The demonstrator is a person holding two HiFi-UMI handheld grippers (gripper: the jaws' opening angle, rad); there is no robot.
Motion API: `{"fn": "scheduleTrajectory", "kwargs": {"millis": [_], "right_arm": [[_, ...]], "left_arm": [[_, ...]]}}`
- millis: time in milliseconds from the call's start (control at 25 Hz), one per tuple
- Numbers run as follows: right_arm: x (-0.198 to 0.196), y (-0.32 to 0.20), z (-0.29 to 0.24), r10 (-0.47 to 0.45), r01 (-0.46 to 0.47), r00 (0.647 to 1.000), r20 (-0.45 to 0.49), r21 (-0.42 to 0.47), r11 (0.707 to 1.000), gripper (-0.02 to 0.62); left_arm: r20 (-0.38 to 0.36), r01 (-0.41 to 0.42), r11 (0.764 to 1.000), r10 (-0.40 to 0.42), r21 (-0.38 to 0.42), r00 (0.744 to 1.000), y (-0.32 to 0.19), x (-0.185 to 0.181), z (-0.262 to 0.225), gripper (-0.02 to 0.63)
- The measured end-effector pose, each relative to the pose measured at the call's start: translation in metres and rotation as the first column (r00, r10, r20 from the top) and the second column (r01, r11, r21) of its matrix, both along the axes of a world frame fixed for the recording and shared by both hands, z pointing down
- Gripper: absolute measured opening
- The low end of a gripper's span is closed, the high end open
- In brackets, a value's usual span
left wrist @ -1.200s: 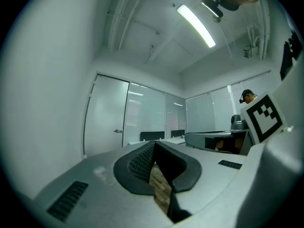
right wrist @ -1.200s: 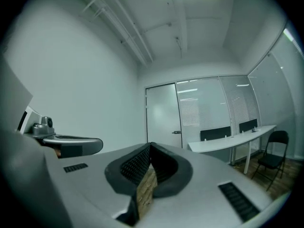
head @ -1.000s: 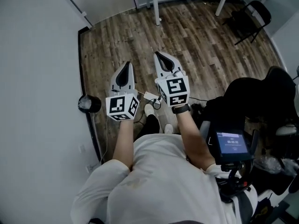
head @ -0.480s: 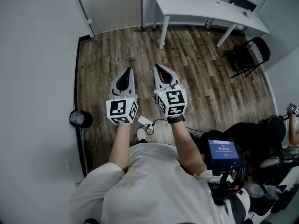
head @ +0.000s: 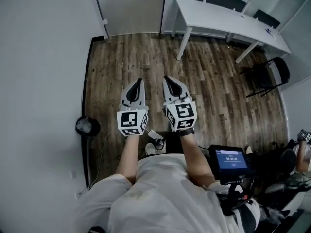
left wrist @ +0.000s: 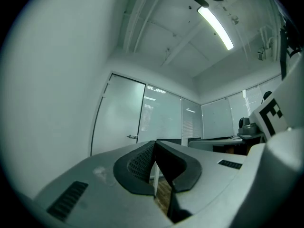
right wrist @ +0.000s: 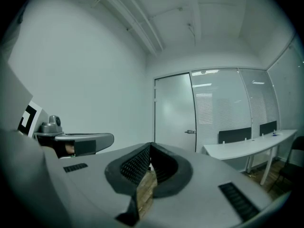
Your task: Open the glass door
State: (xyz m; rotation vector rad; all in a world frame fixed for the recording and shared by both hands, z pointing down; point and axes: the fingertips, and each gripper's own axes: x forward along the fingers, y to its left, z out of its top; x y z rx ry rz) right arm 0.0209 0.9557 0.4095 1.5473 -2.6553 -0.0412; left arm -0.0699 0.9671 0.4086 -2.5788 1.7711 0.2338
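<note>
We hold two grippers, the left gripper [head: 140, 81] and the right gripper [head: 166, 78], both with jaws pressed together and empty, pointed at the one glass door [right wrist: 175, 113] well ahead. Its single handle [right wrist: 190, 132] could slip off jaws this tight. One white table [head: 218, 18] stands to their right.

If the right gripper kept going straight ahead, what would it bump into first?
Nothing close. The right gripper, shut and empty, points over open wooden floor toward the glass door. It would probably meet the door first, near its left edge, though depth is hard to judge.
</note>
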Motion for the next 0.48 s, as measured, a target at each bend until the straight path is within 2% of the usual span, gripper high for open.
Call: {"fn": "scheduleTrajectory", "kwargs": {"millis": [200, 320, 480], "right_arm": [[0.01, 0.0, 0.013, -0.045, 0.044, 0.999, 0.025, 0.027, 0.999, 0.0], [0.017, -0.065, 0.005, -0.056, 0.054, 0.997, 0.048, 0.032, 0.998, 0.0], [0.039, -0.151, -0.014, -0.083, 0.08, 0.995, 0.047, 0.065, 0.995, 0.0]], "left_arm": [[0.006, 0.047, 0.999, -0.047, 0.01, 0.999, 0.005, 0.009, 0.017, 0.005], [0.022, 0.055, 0.998, -0.056, 0.016, 0.998, -0.057, 0.017, 0.009, 0.005], [0.031, 0.065, 0.997, -0.066, 0.032, 0.997, -0.142, 0.048, -0.006, 0.005]]}}
